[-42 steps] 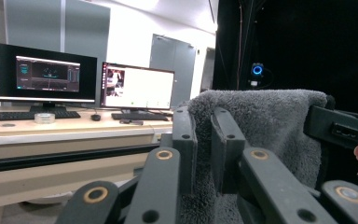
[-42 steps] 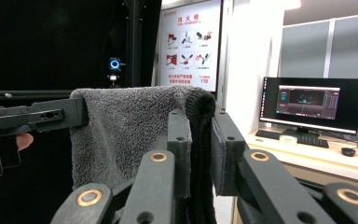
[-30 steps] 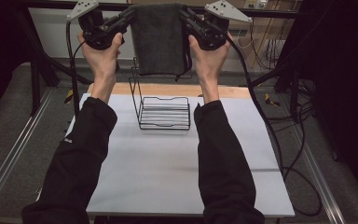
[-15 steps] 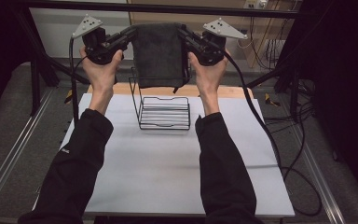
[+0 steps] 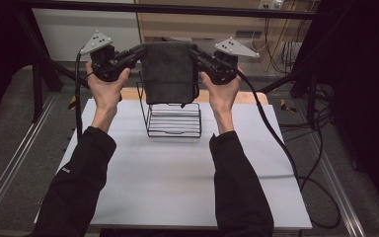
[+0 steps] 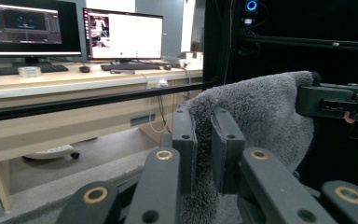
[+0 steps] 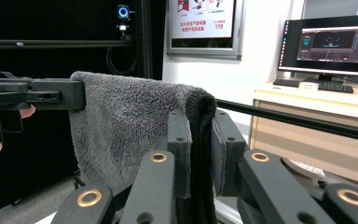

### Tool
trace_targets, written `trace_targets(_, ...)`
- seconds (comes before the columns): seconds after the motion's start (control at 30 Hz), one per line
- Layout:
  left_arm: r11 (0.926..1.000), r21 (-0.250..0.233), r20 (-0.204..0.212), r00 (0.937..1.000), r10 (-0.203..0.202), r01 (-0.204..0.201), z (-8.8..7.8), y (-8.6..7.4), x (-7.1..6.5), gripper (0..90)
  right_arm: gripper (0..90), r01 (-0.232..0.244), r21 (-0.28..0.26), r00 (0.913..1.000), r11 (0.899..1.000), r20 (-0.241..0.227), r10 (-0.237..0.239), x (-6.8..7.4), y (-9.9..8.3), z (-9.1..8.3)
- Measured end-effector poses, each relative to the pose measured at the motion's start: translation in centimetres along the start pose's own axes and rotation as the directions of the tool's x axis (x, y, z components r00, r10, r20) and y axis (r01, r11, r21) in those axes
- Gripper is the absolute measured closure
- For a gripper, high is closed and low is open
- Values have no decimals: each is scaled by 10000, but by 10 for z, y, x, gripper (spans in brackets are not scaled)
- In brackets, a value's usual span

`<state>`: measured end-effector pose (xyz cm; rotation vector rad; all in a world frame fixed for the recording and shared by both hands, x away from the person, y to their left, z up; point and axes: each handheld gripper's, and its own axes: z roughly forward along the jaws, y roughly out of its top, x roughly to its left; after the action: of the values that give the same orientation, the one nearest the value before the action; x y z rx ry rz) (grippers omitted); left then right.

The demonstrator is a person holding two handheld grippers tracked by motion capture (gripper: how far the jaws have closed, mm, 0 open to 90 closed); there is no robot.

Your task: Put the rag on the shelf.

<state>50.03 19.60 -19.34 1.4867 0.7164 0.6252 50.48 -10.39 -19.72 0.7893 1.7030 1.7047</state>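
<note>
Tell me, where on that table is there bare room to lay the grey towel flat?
The white table is bare between the sleeves in front of the wire rack, and on the strips either side of it. The crowded spot is the rack at the far edge, under the towel held between the left claw and right claw.

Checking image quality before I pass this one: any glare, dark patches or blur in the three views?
High view: the edges fall into black, the white table is evenly lit, and the towel is slightly soft. Left gripper view: bright monitors, dark right side, sharp towel pile. Right gripper view: black left background, own claw crisp.
</note>
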Motion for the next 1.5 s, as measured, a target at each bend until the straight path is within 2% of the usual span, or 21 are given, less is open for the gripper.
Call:
trace_targets(0.07,9998,175,35,9999,127,-128,-1,-3,0,811,804,42,73,10000,10000,-16,-41,-1,-3,-2)
trace_targets(0.2,9997,233,146,9999,51,-55,-3,-9,-1,811,804,55,185,10000,9998,-74,-54,0,-8,-4)
trace_targets(0.43,9986,511,186,9997,154,-163,-9,-16,-2,810,803,127,342,9995,9993,-284,-117,4,-16,-8)
trace_targets(0.6,9983,576,430,9990,75,-100,-14,-20,-5,808,802,89,461,9992,9989,-402,-71,6,-19,-13)
trace_targets(0.9,9960,857,701,9973,198,-258,-26,-30,-12,805,799,24,742,9965,9972,-841,39,10,-28,-25)
trace_targets(1.1,9923,1214,798,9967,162,-259,-31,-38,-16,799,797,53,1065,9935,9943,-1132,69,13,-34,-31)
trace_targets(1.27,9876,1557,806,9967,77,-202,-35,-44,-19,793,797,298,1316,9914,9909,-1307,-124,15,-38,-34)
trace_targets(1.37,9834,1797,808,9967,95,-240,-36,-43,-20,786,796,388,1423,9905,9891,-1360,-193,15,-40,-34)
trace_targets(1.5,9799,1991,792,9968,-97,-63,-40,-36,-20,753,795,334,1379,9896,9899,-1435,-134,14,-43,-35)
